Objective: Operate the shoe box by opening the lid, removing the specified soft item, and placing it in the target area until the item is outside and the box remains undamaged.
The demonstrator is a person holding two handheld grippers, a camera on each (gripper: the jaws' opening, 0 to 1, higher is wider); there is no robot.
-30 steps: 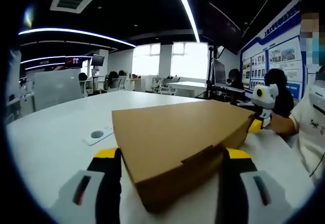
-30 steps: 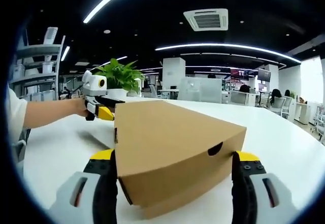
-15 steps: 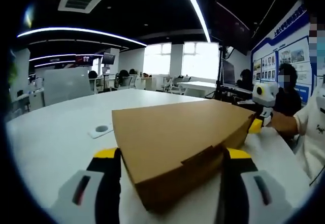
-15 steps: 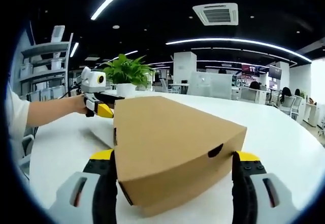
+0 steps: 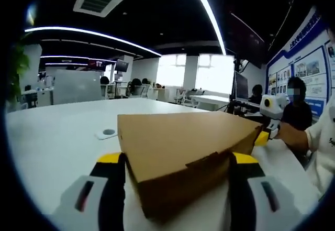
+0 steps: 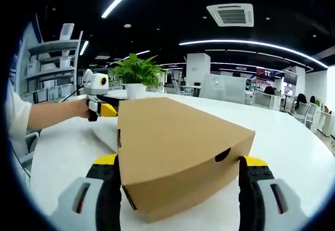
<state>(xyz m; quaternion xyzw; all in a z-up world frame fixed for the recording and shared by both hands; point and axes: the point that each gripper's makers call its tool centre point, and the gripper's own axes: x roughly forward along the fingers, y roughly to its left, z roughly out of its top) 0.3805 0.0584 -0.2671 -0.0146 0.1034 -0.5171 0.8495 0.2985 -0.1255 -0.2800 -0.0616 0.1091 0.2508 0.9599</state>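
Note:
The brown cardboard shoe box (image 5: 180, 142) has its lid down. One corner of it sits between the yellow-tipped jaws of my left gripper (image 5: 178, 160), which press against its sides. The opposite corner of the box (image 6: 172, 147), with an oval finger hole in its wall, is clamped the same way by my right gripper (image 6: 180, 163). The right gripper (image 5: 263, 135) also shows at the box's far end in the left gripper view, held by a hand. In the right gripper view the left gripper (image 6: 104, 109) shows at the far left end. The box's contents are hidden.
A large white table (image 5: 57, 136) lies under the box, with a small flat white device (image 5: 107, 133) on it. A potted plant (image 6: 137, 74) stands at the table's far side and shelves (image 6: 52, 58) behind. A person's arm (image 6: 52, 116) reaches in from the left.
The room has slid sideways in both views while the box stays put between the jaws, so both cameras have swung together with the box.

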